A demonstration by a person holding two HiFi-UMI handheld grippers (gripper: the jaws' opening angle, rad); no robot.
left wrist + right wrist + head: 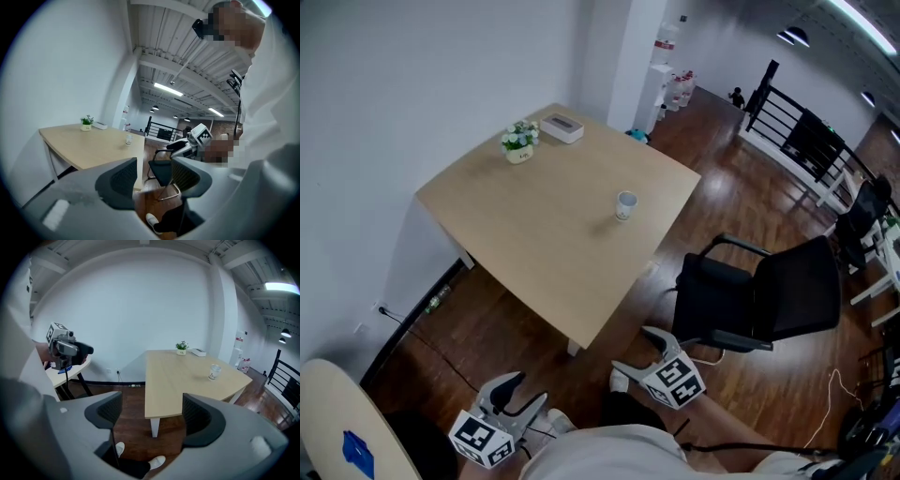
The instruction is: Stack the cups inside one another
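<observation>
Holding my left gripper (153, 174) low by my body, its jaws are apart with nothing between them, and my right gripper (151, 412) is the same: spread wide, only dark wooden floor (133, 427) showing in the gap. The pads are dark and finely ribbed, set in smooth grey shells. Out ahead, well apart from both grippers, a cup (625, 204) stands upright near the worktop's (544, 225) right edge. It looks small, pale and cylindrical, and I can't tell whether it's one cup or several already nested. I'd say nothing is in hand yet. To do this well I should step in, come at the cup from the side, and close gently, since a thin wall may flex. The worktop is pale, matte wood finish, likely slick, so a nudge could slide the cup.
</observation>
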